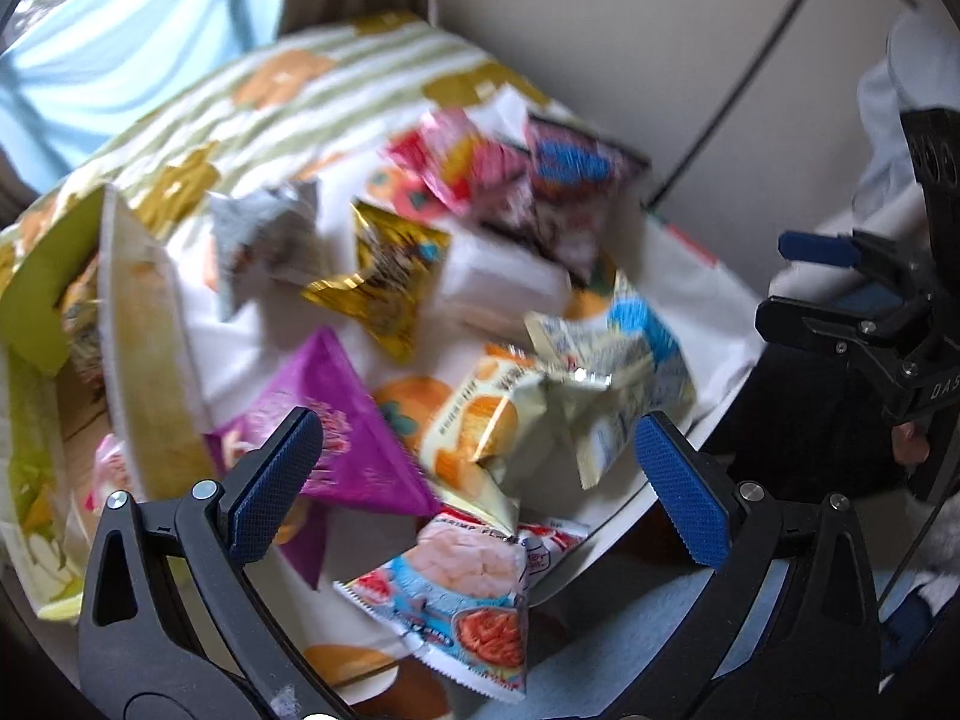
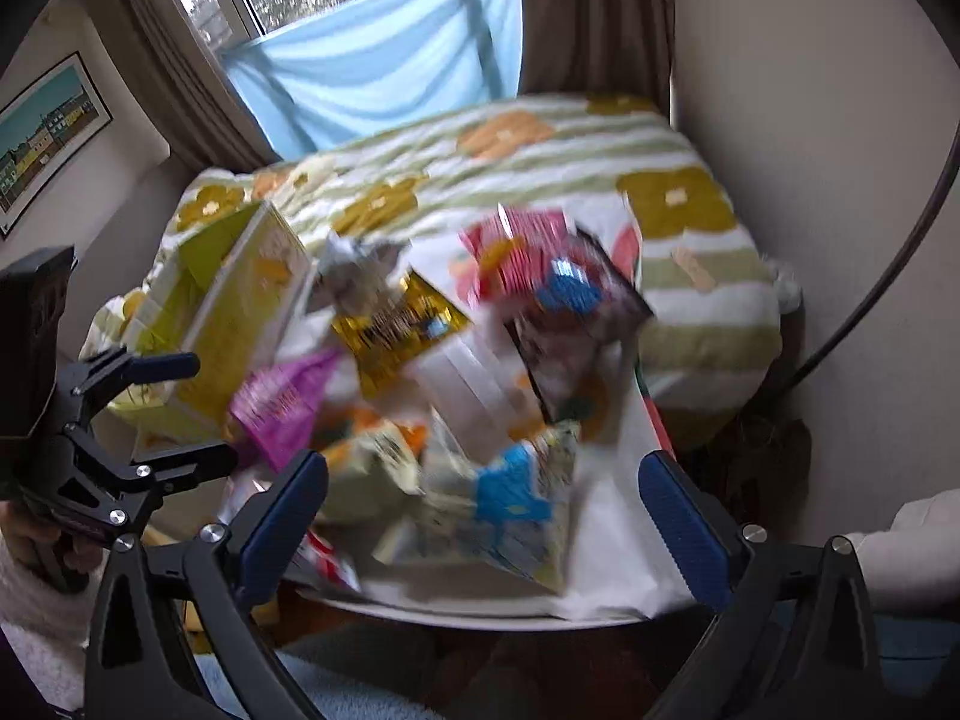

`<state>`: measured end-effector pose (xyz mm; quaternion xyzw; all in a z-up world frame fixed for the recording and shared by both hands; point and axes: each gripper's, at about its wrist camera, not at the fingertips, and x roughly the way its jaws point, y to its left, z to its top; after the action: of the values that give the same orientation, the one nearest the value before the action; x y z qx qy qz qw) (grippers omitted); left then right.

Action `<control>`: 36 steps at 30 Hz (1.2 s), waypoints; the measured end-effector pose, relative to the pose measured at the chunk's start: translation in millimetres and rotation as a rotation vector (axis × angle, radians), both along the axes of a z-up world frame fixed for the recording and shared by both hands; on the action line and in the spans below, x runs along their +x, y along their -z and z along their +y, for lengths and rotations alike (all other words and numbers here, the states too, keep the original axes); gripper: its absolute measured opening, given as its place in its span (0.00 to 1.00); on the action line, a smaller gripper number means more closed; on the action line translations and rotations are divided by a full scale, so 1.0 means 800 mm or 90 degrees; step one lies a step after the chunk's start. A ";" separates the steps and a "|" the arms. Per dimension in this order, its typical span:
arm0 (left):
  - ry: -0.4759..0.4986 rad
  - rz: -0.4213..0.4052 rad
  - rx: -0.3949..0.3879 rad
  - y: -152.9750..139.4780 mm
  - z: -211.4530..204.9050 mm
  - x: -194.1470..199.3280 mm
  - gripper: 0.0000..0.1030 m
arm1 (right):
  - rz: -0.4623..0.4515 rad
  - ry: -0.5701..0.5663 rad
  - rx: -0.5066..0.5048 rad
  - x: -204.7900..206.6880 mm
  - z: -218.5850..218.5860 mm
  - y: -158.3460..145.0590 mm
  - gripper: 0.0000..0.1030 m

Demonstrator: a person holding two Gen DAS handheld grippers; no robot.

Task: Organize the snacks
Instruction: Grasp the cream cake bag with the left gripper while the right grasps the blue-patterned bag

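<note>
In your left wrist view, your left gripper (image 1: 477, 480) hangs with jaws spread wide and empty above the purple packet (image 1: 354, 426) and the shrimp packet (image 1: 462, 600), with the gold packet (image 1: 390, 282) farther in and the box (image 1: 144, 330) at the left. In your right wrist view, your right gripper (image 2: 483, 516) is also spread and empty, over the blue-and-cream packet (image 2: 510, 510) near the table (image 2: 612, 570) edge
</note>
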<state>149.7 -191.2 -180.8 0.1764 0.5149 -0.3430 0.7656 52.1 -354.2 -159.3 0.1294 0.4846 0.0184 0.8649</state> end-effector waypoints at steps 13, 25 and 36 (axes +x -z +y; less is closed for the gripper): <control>0.155 0.055 0.142 0.107 -0.054 0.018 0.94 | 0.120 -0.007 0.094 0.018 -0.004 0.119 1.00; 0.191 0.098 0.146 0.142 -0.065 0.033 0.67 | 0.156 -0.001 0.116 0.046 0.002 0.153 1.00; 0.134 0.132 0.102 0.139 -0.033 0.054 0.62 | 0.164 -0.010 0.151 0.064 0.010 0.163 1.00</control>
<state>192.6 -217.9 -291.7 0.2534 0.5954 -0.3955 0.6519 102.9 -346.6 -289.9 0.2279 0.5869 0.0657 0.7742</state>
